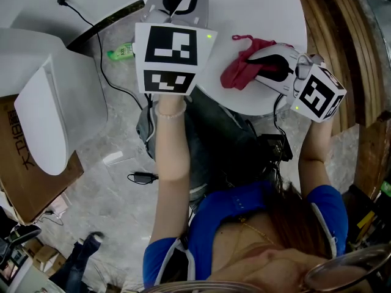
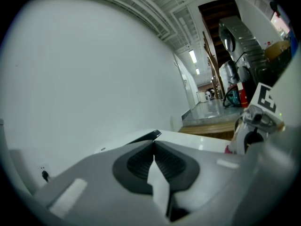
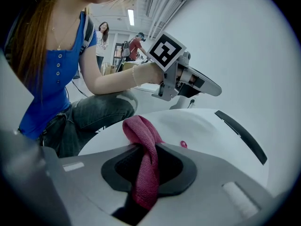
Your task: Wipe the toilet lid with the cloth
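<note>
Right tool (image 3: pixel 146 149) with cloth (image 1: pixel 240 72) atop toilet lid (image 1: pixel 256 11)

The lid (image 1: pixel 256 17) is smooth, glossy white plastic. The cloth (image 3: pixel 141 131) is coarse, matt woven fabric. The left gripper (image 2: pixel 154 145) and right gripper (image 3: pixel 143 149) have matt grey plastic shells with black ribbed pads (image 3: pixel 178 167). The floor (image 1: pixel 116 139) is polished marbled stone, and the box (image 1: pixel 18 163) is cardboard.

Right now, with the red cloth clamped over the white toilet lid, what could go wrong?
The right gripper pinches the bunched red woven cloth by one narrow fold; it may slip out, or the hard jaws may scrape the white toilet lid. The left gripper, shut and empty, sits over the same lid; a wide sweep might bump it.
</note>
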The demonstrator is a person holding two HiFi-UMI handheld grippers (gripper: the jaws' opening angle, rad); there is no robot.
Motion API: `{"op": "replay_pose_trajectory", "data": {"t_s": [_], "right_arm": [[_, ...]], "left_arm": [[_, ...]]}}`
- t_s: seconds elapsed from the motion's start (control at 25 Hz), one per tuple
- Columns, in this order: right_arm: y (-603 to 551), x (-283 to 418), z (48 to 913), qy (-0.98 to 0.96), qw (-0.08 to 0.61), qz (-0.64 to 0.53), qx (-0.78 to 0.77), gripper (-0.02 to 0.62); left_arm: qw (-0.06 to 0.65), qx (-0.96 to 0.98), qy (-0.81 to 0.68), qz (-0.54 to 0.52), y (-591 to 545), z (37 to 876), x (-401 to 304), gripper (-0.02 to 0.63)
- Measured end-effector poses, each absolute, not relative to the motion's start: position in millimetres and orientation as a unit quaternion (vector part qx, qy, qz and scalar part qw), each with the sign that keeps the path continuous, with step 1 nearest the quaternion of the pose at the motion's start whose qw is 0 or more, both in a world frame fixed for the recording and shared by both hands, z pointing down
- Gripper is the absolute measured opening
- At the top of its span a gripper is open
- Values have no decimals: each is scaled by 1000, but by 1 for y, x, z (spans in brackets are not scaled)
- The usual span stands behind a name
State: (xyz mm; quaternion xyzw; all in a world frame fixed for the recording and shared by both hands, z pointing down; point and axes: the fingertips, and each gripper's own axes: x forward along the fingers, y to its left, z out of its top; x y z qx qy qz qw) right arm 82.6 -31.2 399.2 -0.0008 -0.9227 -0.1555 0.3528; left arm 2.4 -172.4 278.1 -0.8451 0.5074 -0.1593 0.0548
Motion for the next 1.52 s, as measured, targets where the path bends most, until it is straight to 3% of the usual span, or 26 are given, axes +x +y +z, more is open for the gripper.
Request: {"op": "replay_pose_trajectory", "data": {"t_s": [1.52], "right_arm": [[-4, 38, 400, -916, 357, -179, -42, 72]], "left_arm": [[57, -848, 505, -148, -166, 269, -1, 3]]}}
